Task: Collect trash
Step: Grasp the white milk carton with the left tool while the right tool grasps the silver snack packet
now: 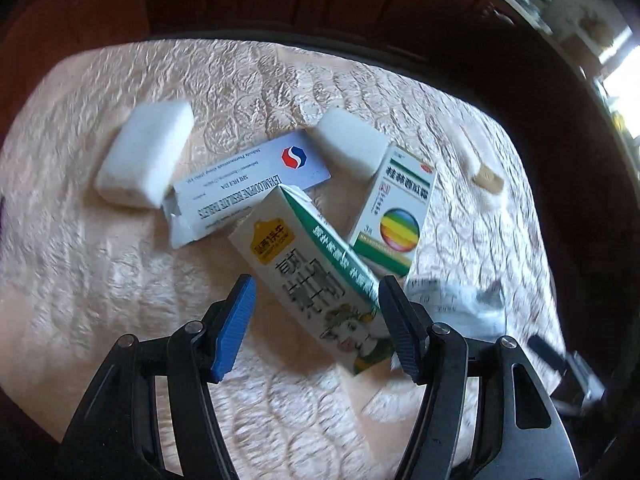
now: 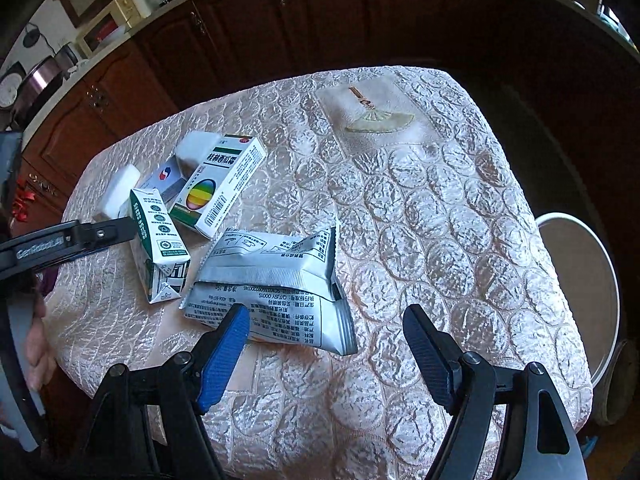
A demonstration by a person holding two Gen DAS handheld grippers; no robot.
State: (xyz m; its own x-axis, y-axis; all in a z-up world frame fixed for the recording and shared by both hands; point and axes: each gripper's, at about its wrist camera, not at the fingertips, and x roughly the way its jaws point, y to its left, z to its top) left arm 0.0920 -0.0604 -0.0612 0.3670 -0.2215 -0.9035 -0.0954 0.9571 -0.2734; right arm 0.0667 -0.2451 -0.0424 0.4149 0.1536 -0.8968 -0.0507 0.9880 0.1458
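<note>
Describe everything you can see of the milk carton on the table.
The milk carton is a small white paper box with green sides, a yellow logo and a cartoon cow. It lies on its side on the quilted tablecloth, folded end flaps showing. Its far end overlaps the white medicine box. The open left gripper straddles it without clamping.

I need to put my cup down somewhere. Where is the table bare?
The tablecloth is bare right of the silver wrapper, up to the embroidered fan. The far left is crowded: milk carton, medicine boxes, white blocks.
</note>
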